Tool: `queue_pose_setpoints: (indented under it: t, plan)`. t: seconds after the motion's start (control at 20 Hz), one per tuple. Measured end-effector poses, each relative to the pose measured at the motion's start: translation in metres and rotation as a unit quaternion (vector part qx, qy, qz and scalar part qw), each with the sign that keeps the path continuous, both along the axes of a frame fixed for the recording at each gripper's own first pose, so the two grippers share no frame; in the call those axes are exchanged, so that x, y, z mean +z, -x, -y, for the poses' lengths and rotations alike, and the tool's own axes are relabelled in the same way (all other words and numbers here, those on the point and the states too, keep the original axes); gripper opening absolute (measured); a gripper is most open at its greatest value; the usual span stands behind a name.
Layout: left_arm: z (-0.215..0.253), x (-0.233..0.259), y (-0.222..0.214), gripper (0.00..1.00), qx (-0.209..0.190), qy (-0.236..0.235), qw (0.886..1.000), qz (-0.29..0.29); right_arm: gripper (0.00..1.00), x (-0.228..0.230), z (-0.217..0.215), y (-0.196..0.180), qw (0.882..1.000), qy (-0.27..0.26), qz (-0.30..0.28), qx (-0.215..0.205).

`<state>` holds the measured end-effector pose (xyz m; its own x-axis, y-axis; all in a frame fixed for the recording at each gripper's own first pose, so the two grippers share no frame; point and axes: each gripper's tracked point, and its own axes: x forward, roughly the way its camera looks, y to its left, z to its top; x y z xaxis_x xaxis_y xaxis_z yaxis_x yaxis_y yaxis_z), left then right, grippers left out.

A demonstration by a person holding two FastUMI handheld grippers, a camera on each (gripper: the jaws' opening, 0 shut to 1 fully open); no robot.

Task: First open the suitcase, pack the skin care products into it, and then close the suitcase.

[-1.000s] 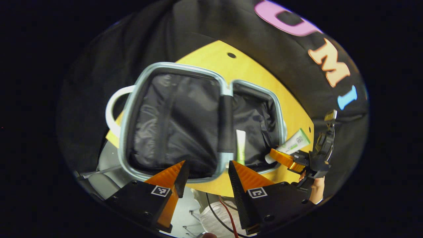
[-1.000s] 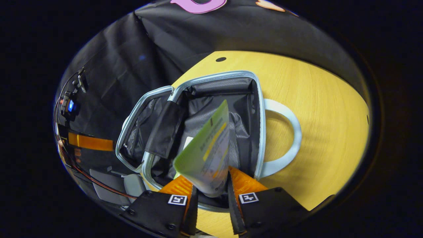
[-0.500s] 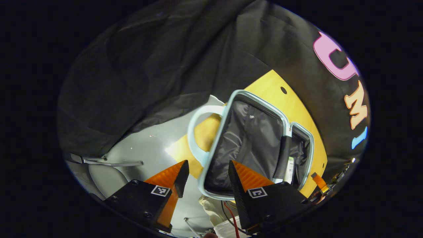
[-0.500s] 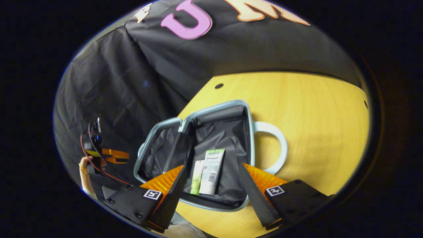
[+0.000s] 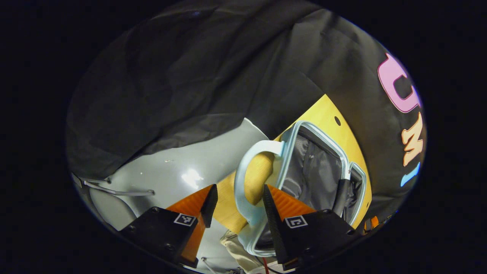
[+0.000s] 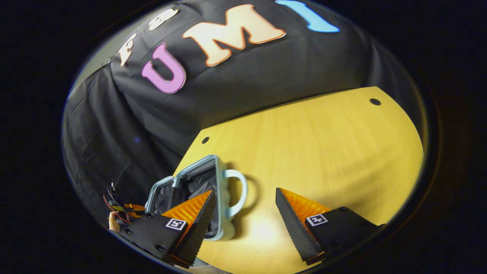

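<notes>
Both grippers have pulled back from the suitcase [image 6: 198, 198] since a second ago, the right one now without its tube.

The case lies open on the yellow tabletop [image 6: 323, 152], near its left corner, black booth cloth [image 5: 190, 76] behind; products presumably inside, hidden here. Left gripper [image 5: 236, 198] has jaws apart astride the handle [image 5: 247, 182], likely to close the lid. Right gripper [image 6: 243, 209] hangs wide open, empty, above bare wood.
</notes>
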<state>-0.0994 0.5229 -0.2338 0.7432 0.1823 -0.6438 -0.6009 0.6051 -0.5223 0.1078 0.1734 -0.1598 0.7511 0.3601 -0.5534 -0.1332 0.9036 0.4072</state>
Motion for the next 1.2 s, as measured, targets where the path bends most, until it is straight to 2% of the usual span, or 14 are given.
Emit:
queue_pose_setpoints:
  t: [0.05,0.1,0.15,0.3,0.45,0.7,0.8,0.85,0.95,1.2]
  plan:
    - [0.001,-0.004,-0.006,0.6,-0.001,0.009,1.0,0.005,0.98,0.005,0.015,-0.001,1.0,0.0,0.005,-0.016]
    - [0.005,-0.009,-0.013,0.63,0.004,0.027,1.0,0.012,0.98,0.01,0.028,-0.002,0.999,-0.001,0.011,-0.032]
    - [0.009,-0.012,-0.019,0.56,0.007,0.047,0.999,0.022,0.98,0.016,0.041,-0.004,0.999,-0.005,0.019,-0.047]
    - [0.006,-0.018,-0.02,0.08,0.021,0.074,0.996,0.04,0.98,0.034,0.064,0.001,0.996,-0.037,0.035,-0.078]
    - [0.011,-0.004,-0.018,0.03,0.013,0.069,0.996,0.055,0.98,0.03,0.081,0.008,0.995,-0.031,0.034,-0.087]
    - [0.019,0.033,-0.013,0.01,0.002,0.019,0.998,0.066,0.98,0.025,0.08,0.012,0.996,-0.03,0.031,-0.076]
    - [0.029,0.066,-0.011,0.0,-0.006,0.011,0.996,0.088,0.98,0.024,0.076,0.015,0.997,-0.028,0.029,-0.069]
    - [0.032,0.084,-0.01,0.03,-0.006,0.002,0.995,0.1,0.98,0.022,0.074,0.016,0.997,-0.028,0.027,-0.065]
    - [0.045,0.115,-0.007,0.0,-0.019,-0.011,0.993,0.119,0.98,0.019,0.072,0.016,0.998,-0.029,0.025,-0.055]
    - [0.092,0.189,-0.009,0.0,-0.07,-0.052,0.983,0.16,0.98,0.019,0.061,0.015,0.997,-0.053,0.03,-0.04]
